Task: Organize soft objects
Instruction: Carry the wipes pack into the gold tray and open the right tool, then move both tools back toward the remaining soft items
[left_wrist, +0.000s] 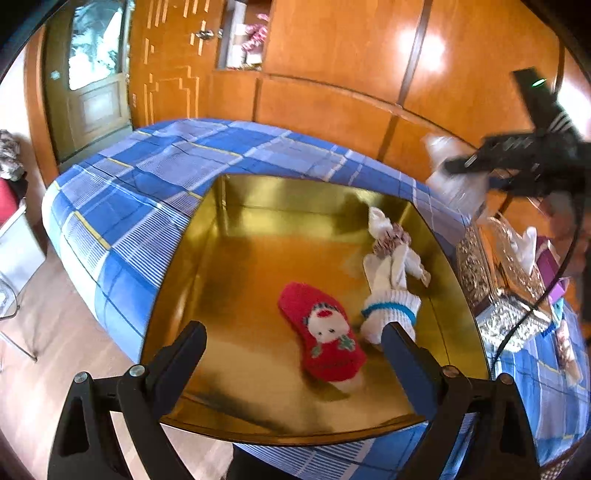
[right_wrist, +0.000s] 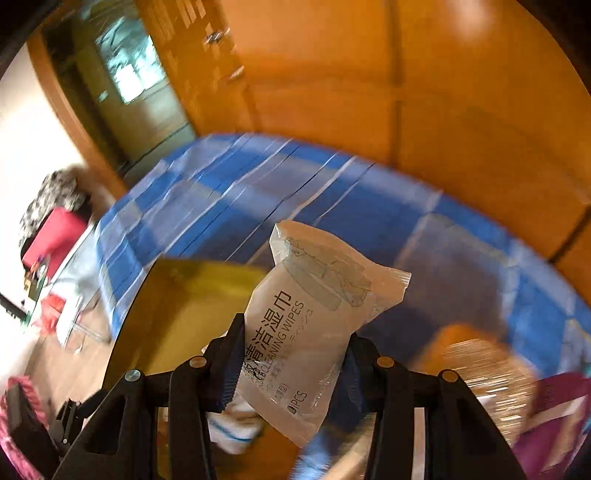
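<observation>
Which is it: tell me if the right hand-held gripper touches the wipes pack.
Touching. The right wrist view shows the right hand-held gripper with both fingers pressed against the sides of the wipes pack, holding it up.

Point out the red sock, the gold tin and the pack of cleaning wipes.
red sock (left_wrist: 322, 334): left wrist view, on the snowman face at its middle.
gold tin (left_wrist: 236, 192): left wrist view, on its far inner wall.
pack of cleaning wipes (right_wrist: 314, 317): right wrist view, on its printed front.

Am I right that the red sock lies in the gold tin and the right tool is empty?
Not quite. The red sock does lie in the gold tin, but the right tool is clamped on a wipes pack, as the right wrist view shows.
</observation>
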